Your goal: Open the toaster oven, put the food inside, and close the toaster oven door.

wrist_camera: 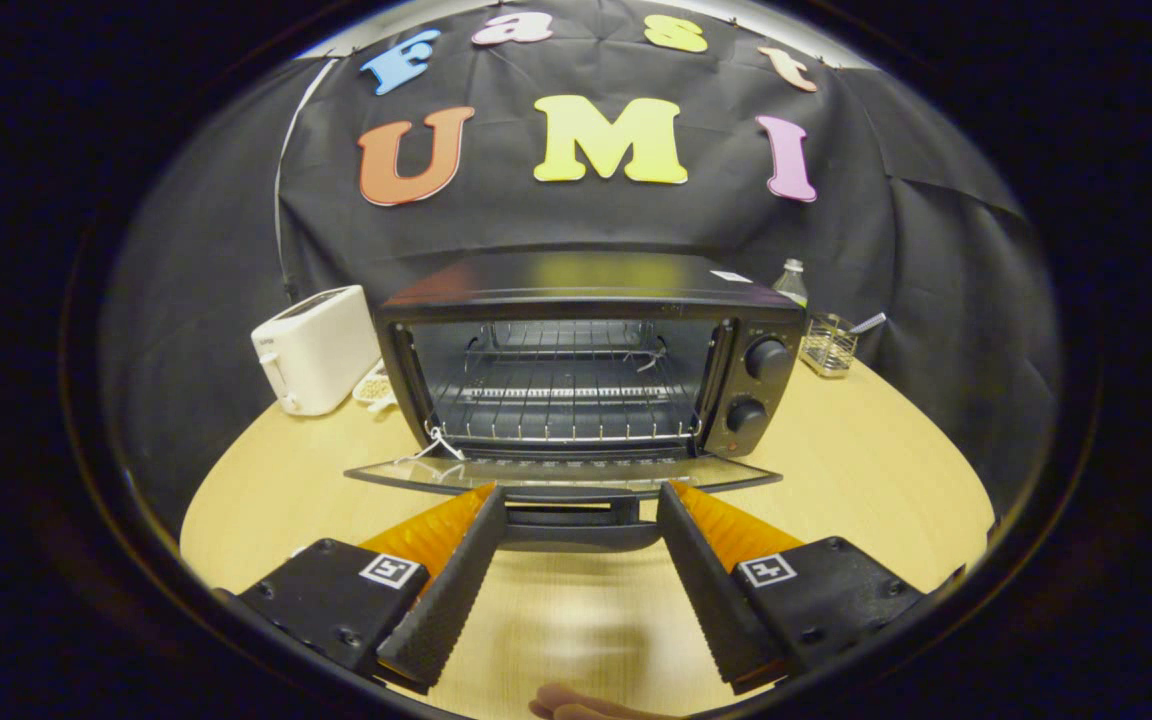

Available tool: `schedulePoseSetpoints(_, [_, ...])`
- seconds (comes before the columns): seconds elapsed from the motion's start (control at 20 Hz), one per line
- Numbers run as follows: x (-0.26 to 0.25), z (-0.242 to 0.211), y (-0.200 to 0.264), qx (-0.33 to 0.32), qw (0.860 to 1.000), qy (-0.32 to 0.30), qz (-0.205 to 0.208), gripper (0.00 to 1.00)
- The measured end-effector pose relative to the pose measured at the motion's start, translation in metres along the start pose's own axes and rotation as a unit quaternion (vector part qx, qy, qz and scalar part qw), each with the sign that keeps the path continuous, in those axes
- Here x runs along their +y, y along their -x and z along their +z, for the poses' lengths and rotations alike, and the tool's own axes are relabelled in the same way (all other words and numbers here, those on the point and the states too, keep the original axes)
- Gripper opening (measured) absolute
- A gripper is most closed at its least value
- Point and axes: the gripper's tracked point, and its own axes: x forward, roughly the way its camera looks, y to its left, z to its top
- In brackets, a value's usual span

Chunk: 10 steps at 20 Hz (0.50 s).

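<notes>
A black toaster oven (586, 350) stands on the wooden table, straight ahead of my fingers. Its glass door (561, 472) is folded down flat and open, with the wire rack (564, 395) bare inside. The door's dark handle (576, 520) lies between my two fingertips, and neither finger presses on it. My gripper (581, 492) is open, its fingers spread about as wide as the handle. Two round knobs (766, 358) sit on the oven's right panel.
A white pop-up toaster (316, 350) stands left of the oven, with a small dish of pale food (376, 388) beside it. Behind the oven's right side are a clear bottle (791, 283) and a wire holder (828, 345). A fingertip (576, 705) shows below my fingers.
</notes>
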Motion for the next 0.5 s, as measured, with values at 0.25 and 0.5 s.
schedulePoseSetpoints(0.25, [0.0,-0.028,-0.002,-0.014,1.0,0.0,-0.001,1.0])
schedulePoseSetpoints(0.5, [0.0,-0.057,-0.006,0.026,1.0,0.0,-0.001,1.0])
